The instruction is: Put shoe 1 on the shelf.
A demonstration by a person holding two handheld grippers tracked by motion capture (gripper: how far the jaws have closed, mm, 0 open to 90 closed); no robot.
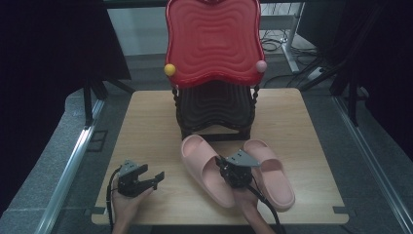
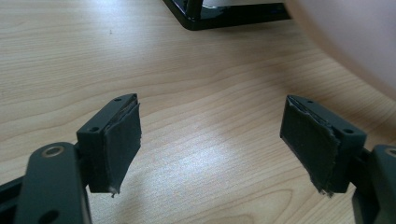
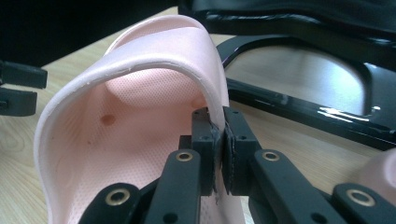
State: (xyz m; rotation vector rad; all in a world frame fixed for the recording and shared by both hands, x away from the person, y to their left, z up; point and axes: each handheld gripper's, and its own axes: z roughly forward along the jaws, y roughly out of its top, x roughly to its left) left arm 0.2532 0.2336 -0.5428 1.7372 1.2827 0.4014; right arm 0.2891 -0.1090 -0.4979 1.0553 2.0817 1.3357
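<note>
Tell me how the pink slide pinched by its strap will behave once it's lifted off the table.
The pink slide looks like moulded foam, so probably light for its size. The right gripper pinches only one edge of the strap, which looks thin there, so it may flex and let the sole hang or swing. The matte, dimpled footbed suggests little slipping between the fingers.

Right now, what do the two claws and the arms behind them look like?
Both claws are black with two flat jaws lined with dark, frayed pads; brass-coloured rivets mark the linkages. The left claw and right claw each carry a grey three-cornered plate on top and trail a black cable. The forearms show no sleeves.
</note>
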